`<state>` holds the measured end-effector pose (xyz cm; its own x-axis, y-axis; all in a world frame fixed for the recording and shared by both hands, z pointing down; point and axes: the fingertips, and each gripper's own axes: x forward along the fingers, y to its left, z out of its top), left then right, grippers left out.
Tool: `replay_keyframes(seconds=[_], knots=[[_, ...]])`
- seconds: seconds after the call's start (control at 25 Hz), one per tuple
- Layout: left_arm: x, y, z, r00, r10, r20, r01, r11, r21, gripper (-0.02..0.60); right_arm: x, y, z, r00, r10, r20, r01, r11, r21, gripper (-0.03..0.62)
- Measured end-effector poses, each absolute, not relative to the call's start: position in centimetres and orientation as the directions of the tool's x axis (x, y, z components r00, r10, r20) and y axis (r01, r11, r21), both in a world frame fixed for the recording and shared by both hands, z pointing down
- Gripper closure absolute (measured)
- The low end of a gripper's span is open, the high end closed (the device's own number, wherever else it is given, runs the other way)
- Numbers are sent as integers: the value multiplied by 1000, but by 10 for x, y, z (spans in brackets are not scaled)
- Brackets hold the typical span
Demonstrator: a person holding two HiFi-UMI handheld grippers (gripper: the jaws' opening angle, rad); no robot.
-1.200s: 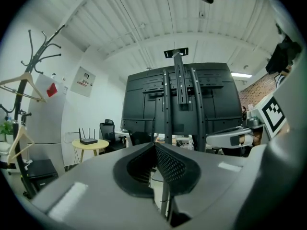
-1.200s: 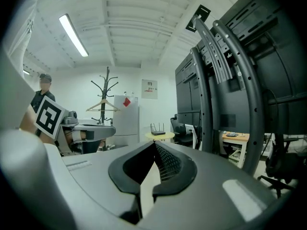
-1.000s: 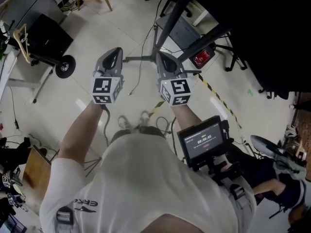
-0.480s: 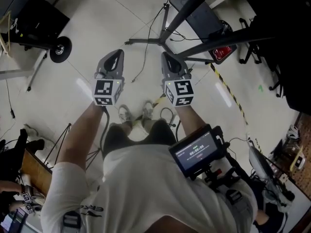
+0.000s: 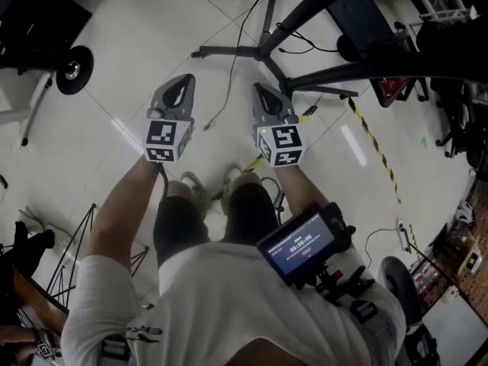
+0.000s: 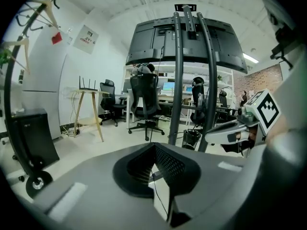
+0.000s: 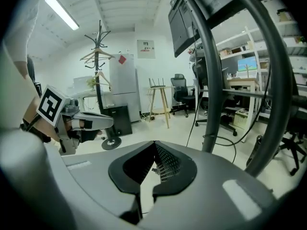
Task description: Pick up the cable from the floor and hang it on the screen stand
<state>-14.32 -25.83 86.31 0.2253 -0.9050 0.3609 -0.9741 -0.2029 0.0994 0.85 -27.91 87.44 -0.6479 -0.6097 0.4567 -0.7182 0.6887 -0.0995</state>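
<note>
A thin dark cable (image 5: 229,71) lies on the pale floor, running from the screen stand's black legs (image 5: 259,49) toward my feet. The stand's two dark posts (image 6: 178,80) rise to the big screen (image 6: 187,40) overhead, and they also fill the right of the right gripper view as curved posts (image 7: 211,80). My left gripper (image 5: 181,82) and right gripper (image 5: 262,91) hang side by side above the floor, short of the cable. Both are shut, with nothing between the jaws. The left gripper (image 6: 154,145) points at the stand. The right gripper (image 7: 154,143) sees the left gripper (image 7: 81,121) beside it.
A black wheeled case (image 5: 38,21) stands at the far left. Yellow-black tape (image 5: 374,139) crosses the floor at the right. Office chairs (image 6: 144,95), a stool (image 7: 160,99) and a coat rack (image 7: 98,56) stand behind. A small monitor rig (image 5: 305,242) hangs at my chest.
Both grippers have sunk toward the floor side by side, still shut. My knees have bent, and the stand's legs and the cable now look closer.
</note>
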Motion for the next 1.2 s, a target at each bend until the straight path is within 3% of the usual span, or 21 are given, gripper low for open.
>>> replay_keyframes(seconds=[0.6,0.96,1.2], knots=[[-182,-293,1093,240,-900,364,-970,-207,128,578,-8,-299,1123,-643,-598,478,-714,693,-94,582],[-183,-291,1169,277,-885,374,-961,-249,121,578,-16,-295,1198,-637,-588,499,-712,696,-88,582],[-174,-271,1206,310,-858,408,-951,-278,138,578,-35,-256,1243,-680,-459,572,-621,775,-117,582]])
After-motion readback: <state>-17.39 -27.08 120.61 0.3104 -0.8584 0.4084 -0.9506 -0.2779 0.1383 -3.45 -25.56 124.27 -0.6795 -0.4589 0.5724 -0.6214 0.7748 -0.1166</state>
